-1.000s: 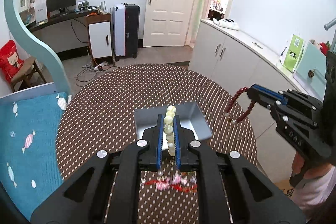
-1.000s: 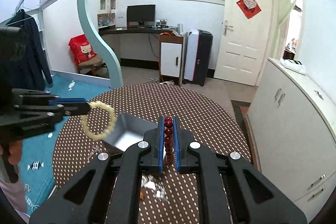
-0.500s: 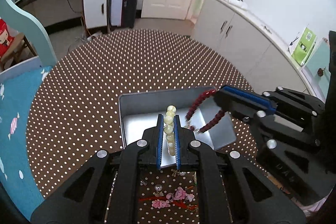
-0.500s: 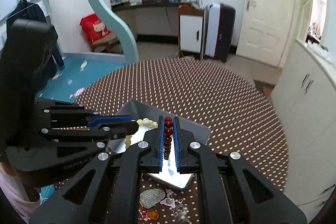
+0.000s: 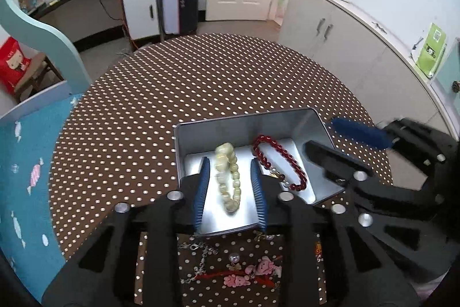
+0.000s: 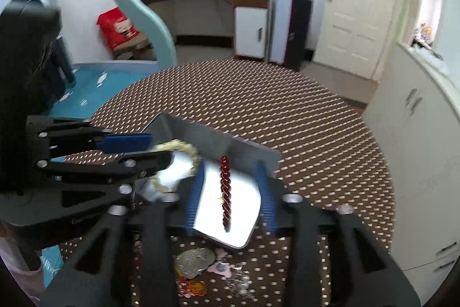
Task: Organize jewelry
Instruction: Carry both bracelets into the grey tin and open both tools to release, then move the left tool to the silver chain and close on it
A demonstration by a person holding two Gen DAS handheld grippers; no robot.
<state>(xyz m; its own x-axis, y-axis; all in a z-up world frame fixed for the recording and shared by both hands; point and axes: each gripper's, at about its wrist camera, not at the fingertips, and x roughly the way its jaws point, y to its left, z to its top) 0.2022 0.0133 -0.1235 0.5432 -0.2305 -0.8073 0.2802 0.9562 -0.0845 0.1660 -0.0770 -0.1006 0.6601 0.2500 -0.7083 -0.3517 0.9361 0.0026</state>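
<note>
A silver metal tray point(image 5: 244, 128) sits on the round dotted table. My left gripper point(image 5: 230, 192) hovers over it, its jaws opening. A cream bead bracelet point(image 5: 228, 180), blurred, lies loose between the fingers, and neither pad touches it. A dark red bead bracelet point(image 5: 276, 163) rests on the tray floor to its right. In the right wrist view my right gripper point(image 6: 230, 192) is also opening over the tray point(image 6: 212, 140), with the red bracelet point(image 6: 225, 192) free between its pads. The left gripper point(image 6: 161, 150) and the cream bracelet point(image 6: 178, 151) show at left.
Loose jewelry lies on the brown dotted cloth point(image 5: 172, 82) just in front of the tray: a silver chain point(image 5: 198, 255), pink charms point(image 5: 250, 275) and a silver disc point(image 6: 195, 258). White cabinets point(image 5: 345, 36) stand to the right and a blue bed point(image 5: 26, 163) to the left.
Both grippers came down over the tray, then spread their jaws. The cream and red bracelets, pinched before, now lie loose in the tray.
</note>
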